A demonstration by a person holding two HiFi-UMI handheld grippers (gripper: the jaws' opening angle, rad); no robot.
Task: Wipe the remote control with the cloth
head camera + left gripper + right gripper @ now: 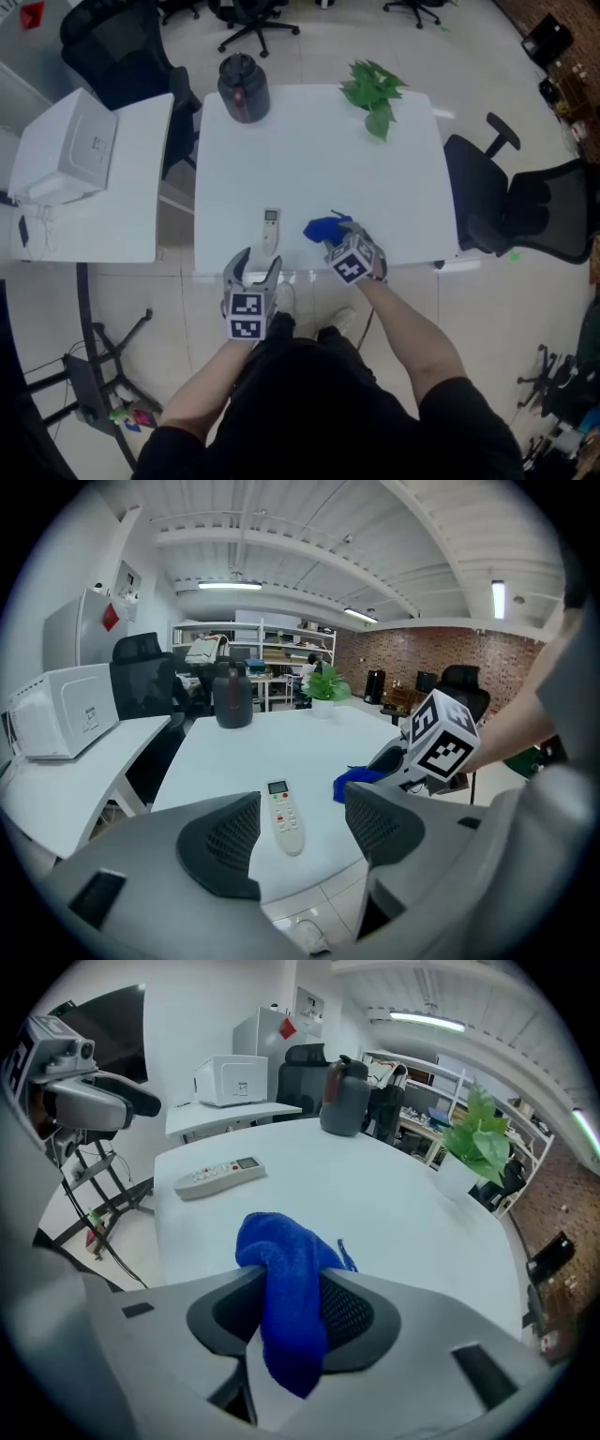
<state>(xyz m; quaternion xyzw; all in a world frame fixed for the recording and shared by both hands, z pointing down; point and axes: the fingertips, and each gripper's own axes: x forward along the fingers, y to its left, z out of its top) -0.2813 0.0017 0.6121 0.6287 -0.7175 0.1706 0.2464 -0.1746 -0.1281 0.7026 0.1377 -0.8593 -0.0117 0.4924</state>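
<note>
Reaching down at lower centre, the right gripper [345, 246] clenched the blue cloth [322, 228] over the white table [309, 159], just right of the remote [271, 232]. The left gripper [256, 267] hung below the remote, jaws spread and empty. A plant [375, 89] and a dark jug [243, 87] stood along the table's top edge, an office chair [525, 211] at right

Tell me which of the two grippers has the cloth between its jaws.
The right gripper: the blue cloth is pinched between its jaws. The left gripper has its jaws wide apart, gripping nothing.
</note>
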